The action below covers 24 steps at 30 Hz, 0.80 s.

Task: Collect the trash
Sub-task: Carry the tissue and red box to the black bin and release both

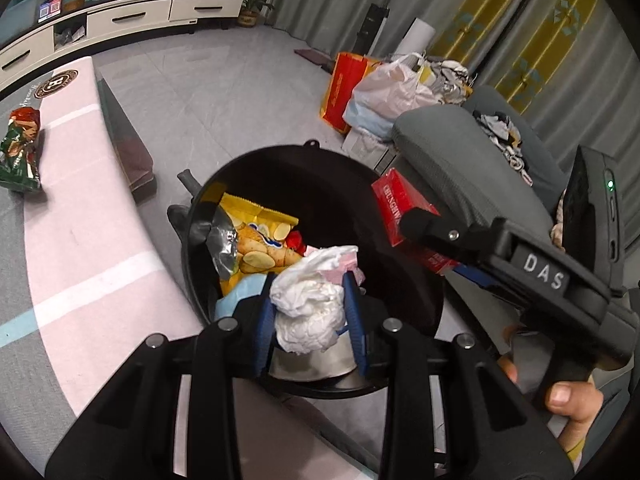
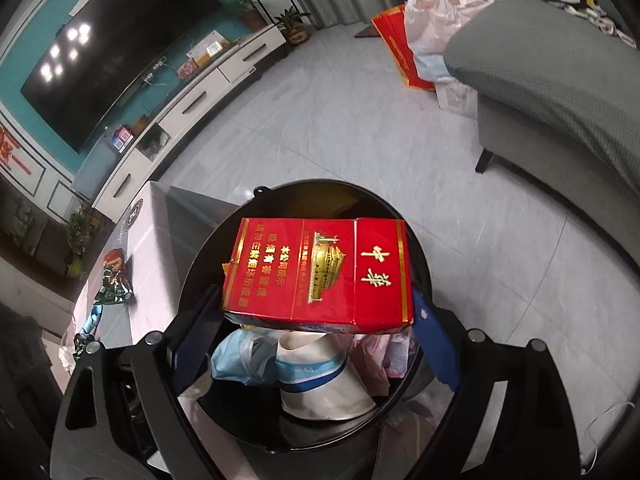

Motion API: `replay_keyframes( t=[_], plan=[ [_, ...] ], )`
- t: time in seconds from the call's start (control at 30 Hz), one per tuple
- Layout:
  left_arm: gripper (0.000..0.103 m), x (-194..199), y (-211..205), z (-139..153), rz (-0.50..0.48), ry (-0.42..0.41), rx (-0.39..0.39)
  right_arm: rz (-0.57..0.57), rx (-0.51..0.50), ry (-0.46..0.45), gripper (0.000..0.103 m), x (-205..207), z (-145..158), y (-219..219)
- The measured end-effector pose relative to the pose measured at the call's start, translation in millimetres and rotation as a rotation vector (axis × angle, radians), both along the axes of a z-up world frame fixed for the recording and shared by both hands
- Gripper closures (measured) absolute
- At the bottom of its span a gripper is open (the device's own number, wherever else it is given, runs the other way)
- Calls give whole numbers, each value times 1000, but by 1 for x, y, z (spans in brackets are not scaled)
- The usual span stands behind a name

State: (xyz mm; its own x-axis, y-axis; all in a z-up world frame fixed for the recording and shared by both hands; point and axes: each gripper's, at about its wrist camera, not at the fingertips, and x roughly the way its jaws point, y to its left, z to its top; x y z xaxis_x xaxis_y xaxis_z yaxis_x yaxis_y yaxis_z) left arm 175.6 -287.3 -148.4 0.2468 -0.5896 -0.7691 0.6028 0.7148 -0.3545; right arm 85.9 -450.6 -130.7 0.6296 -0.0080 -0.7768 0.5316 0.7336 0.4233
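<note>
Round black trash bin (image 1: pixel 404 216) on floor holds yellow chip bag (image 1: pixel 256 240), blue face mask (image 2: pixel 236 356), white paper cup (image 2: pixel 320 384). Left gripper (image 1: pixel 310 312) pinches crumpled white tissue (image 1: pixel 308 312) over bin; right gripper (image 2: pixel 320 320) clamps red cigarette carton (image 2: pixel 320 272) above its mouth.

Both views are dim and indoor, with flat, cool light and soft shadows. Strong fisheye bending curves the TV cabinet (image 1: pixel 120 16) and the curtains (image 1: pixel 520 40) near the dark vignetted corners. In the right wrist view 6 ceiling lights reflect as white glare spots on the television screen (image 2: pixel 120 60). The trash bin (image 1: pixel 256 172) is nearly black inside. Focus holds sharp at centre, softening slightly toward the edges.
</note>
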Motion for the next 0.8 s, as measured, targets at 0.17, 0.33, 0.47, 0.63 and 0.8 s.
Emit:
replay_keyframes(
  t=[0.17,0.33,0.47,0.63,0.8],
  plan=[
    [69,-2,-7,-4,-6,-5,27,9,1,14,14,2,-2,2],
    [69,-7,-13,-4,-21,-12,51,15,-4,33,14,5,-4,4],
    [68,-8,-19,-3,-28,-21,65,17,-2,41,14,6,-4,4],
    [66,-9,-20,-2,-21,-27,75,20,-2,58,14,8,-5,5],
    [60,-11,-19,0,-21,-31,71,27,1,82,14,10,-8,5]
  ],
)
